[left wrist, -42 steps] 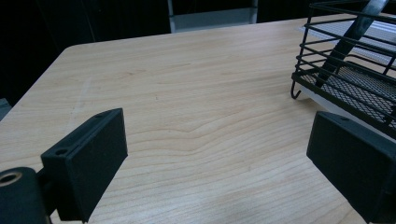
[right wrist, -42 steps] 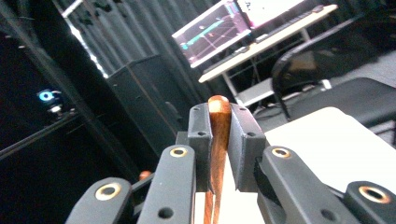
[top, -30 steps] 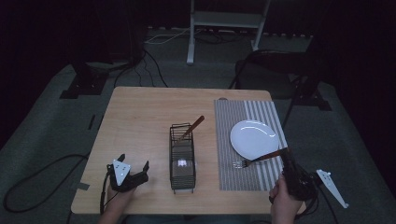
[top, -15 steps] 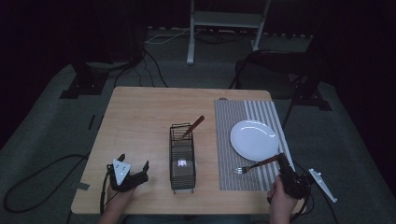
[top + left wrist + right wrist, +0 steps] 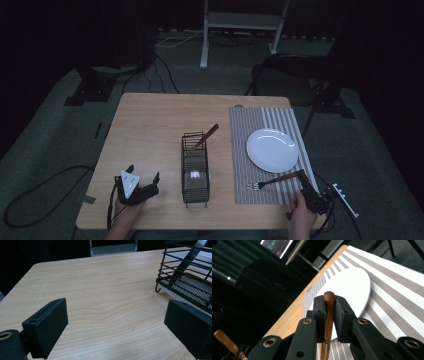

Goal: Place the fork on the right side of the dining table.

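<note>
Right hand-held gripper [image 5: 329, 312], jaws closed on the wooden handle of a fork [image 5: 276, 179], whose tines lie on the striped placemat [image 5: 260, 125] just below the white plate [image 5: 272, 149]. Left hand-held gripper [image 5: 142, 183], jaws wide apart and empty, above the desk [image 5: 150, 125] beside the black wire caddy [image 5: 195, 175], which contains a wooden-handled utensil [image 5: 206, 136].

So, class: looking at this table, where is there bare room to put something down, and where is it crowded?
Bare wood runs across the table left of the wire caddy and behind the left gripper. A narrow strip lies between caddy and striped placemat. The placemat is crowded: white plate, and the fork held in the right gripper.
</note>
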The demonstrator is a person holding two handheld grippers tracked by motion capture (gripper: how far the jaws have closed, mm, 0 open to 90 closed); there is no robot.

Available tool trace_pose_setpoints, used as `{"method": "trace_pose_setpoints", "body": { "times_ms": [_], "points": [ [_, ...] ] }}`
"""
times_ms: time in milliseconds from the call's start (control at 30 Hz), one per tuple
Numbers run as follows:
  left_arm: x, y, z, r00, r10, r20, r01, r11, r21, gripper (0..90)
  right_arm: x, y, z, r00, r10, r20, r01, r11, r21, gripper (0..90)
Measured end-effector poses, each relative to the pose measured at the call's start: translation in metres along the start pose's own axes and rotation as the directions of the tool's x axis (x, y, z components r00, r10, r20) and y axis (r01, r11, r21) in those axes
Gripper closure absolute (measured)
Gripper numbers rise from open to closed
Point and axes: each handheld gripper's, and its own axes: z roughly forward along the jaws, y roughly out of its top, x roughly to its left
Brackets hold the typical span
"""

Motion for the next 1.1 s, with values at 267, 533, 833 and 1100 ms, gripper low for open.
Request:
{"method": "trace_pose_setpoints", "body": {
  "times_ms": [267,533,833,1100],
  "points": [
    [0.0,0.0,0.0,1.0,0.001,0.0,-0.001,1.0,0.0,5.0,-0.022,-0.002,0.006,0.9868,0.159,0.028,-0.16,0.986,0.039,78.8],
    [0.0,0.0,0.0,1.0,0.003,-0.001,-0.003,1.0,-0.002,5.0,-0.039,-0.006,0.012,0.9691,0.21,0.129,-0.221,0.972,0.076,73.9],
    [0.0,0.0,0.0,1.0,0.002,-0.002,-0.002,1.0,-0.002,5.0,-0.041,-0.008,0.017,0.9651,0.141,0.221,-0.172,0.977,0.125,64.3],
    [0.0,0.0,0.0,1.0,0.005,-0.001,-0.005,1.0,-0.007,5.0,-0.029,-0.008,0.022,0.9417,-0.035,0.335,-0.022,0.986,0.167,50.2]
  ]
}}
